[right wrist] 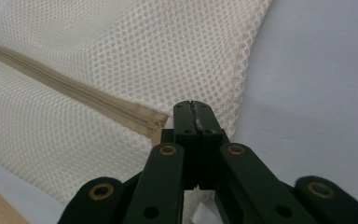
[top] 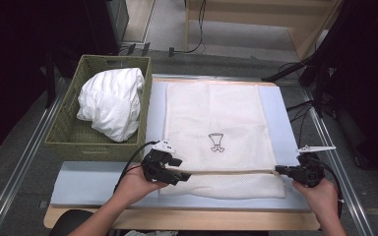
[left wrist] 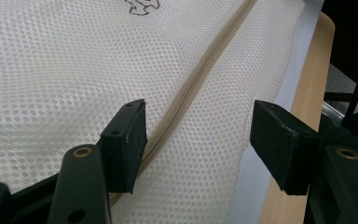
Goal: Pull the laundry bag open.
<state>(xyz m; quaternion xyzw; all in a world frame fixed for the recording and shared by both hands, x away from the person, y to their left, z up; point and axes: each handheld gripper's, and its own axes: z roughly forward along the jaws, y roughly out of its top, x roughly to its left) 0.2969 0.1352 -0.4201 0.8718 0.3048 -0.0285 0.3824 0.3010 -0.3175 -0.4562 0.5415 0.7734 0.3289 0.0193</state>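
High view, near edge first: left gripper [top: 183, 175] at 7 o'clock, right gripper [top: 278, 169] at 5 o'clock, both at the zipper line [top: 226, 172] of the mesh laundry bag [top: 216, 118], which lies flat mid-table on a pale blue mat [top: 93, 182]. Left gripper view: jaws spread wide, empty, straddling the zipper [left wrist: 191, 88], left pad [left wrist: 130, 140] sitting right at the tape, mesh under both. Right gripper view: jaws pressed together at the zipper's end [right wrist: 154, 122]; a small light sliver sits between the pad tips, likely the pull tab or a fabric tag, too small to tell which. So: right is pinched on something at the zipper end, left is open and ready to pin the bag.

Risks, my read: if the right pulls with the left not yet clamped, the whole bag slides or bunches instead of the zipper running. A thin pinch could slip off. The left closing on both mesh layers could snag the teeth.

Farther out, at 10 o'clock: woven basket [top: 86, 140] with bundled white laundry [top: 113, 101], just beside the bag's left edge. Small dark printed logo [top: 217, 142] at bag centre.

Hard to make out: slider itself, whether the zipper is shut along its whole length, and what's inside the bag. The person's forearms are cut off at the bottom.
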